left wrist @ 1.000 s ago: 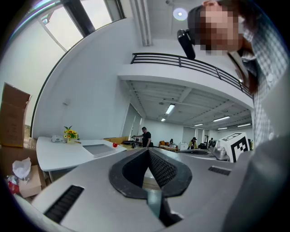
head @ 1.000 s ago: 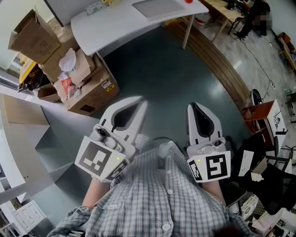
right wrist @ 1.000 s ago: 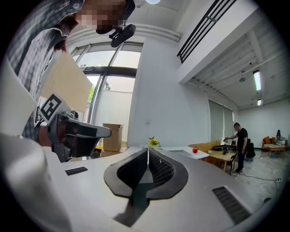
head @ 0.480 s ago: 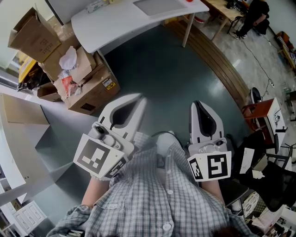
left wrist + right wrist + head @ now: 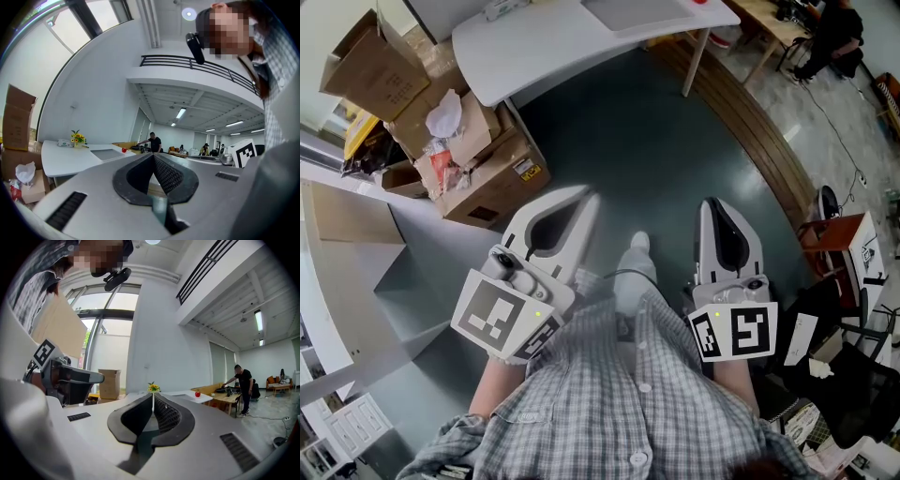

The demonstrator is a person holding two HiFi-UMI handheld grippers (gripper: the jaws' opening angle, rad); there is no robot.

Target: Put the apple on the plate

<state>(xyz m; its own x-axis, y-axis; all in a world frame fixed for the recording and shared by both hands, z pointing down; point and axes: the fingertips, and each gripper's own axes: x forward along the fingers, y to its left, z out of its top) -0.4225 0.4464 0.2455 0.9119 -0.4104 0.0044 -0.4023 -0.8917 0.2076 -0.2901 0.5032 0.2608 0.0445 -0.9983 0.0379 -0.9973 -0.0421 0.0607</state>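
Left claw and right claw, smooth white shells with ribbed black pads, are both pressed together, empty.

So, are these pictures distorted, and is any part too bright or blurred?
Head view: strong wide-angle bend, the white table has a curved edge; light is even. Left gripper view: round dark border, the window is washed out. Right gripper view: same dark border, its window glares; the far apple is tiny but clear.
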